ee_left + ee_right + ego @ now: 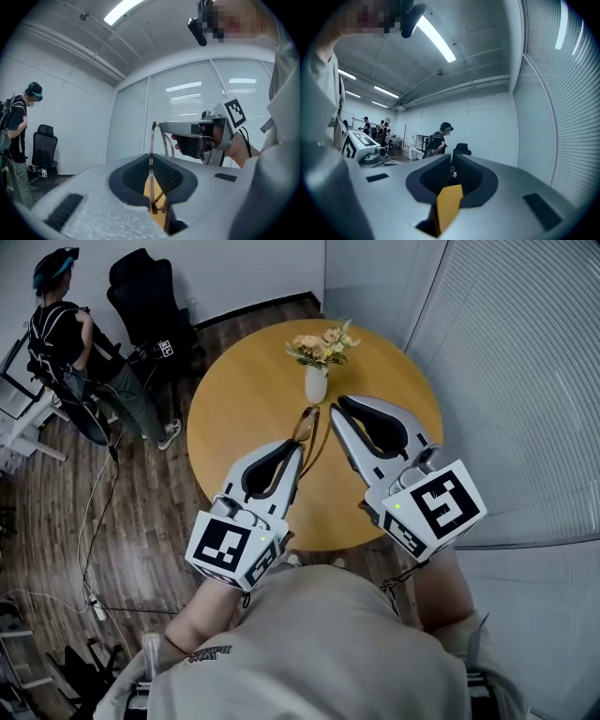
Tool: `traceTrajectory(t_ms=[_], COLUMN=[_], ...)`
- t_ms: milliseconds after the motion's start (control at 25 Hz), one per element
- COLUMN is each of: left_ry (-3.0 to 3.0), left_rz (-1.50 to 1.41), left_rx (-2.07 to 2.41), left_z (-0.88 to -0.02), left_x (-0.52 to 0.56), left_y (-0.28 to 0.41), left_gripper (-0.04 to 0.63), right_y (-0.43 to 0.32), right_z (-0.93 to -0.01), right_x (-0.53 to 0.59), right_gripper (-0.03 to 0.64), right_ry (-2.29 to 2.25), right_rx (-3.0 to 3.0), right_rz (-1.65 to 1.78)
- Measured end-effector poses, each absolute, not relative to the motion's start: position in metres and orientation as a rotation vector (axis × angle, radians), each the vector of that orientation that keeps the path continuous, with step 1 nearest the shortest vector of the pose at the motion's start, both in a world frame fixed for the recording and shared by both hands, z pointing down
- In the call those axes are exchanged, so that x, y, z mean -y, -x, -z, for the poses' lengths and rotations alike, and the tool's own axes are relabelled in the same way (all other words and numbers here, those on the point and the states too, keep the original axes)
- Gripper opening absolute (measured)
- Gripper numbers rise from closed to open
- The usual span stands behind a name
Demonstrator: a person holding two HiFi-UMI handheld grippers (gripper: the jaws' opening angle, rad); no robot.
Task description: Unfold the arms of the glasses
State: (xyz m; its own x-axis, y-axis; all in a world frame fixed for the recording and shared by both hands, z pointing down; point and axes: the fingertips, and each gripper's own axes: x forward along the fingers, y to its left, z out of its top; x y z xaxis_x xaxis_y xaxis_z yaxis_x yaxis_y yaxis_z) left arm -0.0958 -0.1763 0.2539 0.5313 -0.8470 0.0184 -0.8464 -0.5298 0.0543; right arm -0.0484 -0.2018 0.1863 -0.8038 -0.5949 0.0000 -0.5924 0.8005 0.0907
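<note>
Glasses (307, 425): hanging in the air over the round surface (239, 395), between both grippers, at 6 o'clock from the vase.
Left gripper (298, 449): its fingers are clamping the thin frame, which is standing upright out of them.
Right gripper (334, 416): its fingers are pressing together on the glasses' far end, at 1 o'clock from the left gripper.
Vase (316, 384): white, standing on the surface, holding a bunch of flowers (322, 345).
</note>
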Motion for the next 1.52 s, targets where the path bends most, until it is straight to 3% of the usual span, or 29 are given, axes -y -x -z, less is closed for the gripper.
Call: traceTrajectory(t_ms=[760,1520], left_ry=[-2.527,-2.527], left_rz=[0.164,0.126], left_rx=[1.598,1.655], left_z=[-0.253,-0.253], left_x=[0.215,0.228], left_y=[0.138,0.148], left_gripper=[0.04,0.041], right_y=[0.007,0.021], right_z=[-0.238,-0.298], right_x=[0.197,0.164], right_gripper=[0.034,0.034], right_ry=[-1.045,-0.788], right_rx=[2.874,2.799], right_rz=[-0.007,-0.039])
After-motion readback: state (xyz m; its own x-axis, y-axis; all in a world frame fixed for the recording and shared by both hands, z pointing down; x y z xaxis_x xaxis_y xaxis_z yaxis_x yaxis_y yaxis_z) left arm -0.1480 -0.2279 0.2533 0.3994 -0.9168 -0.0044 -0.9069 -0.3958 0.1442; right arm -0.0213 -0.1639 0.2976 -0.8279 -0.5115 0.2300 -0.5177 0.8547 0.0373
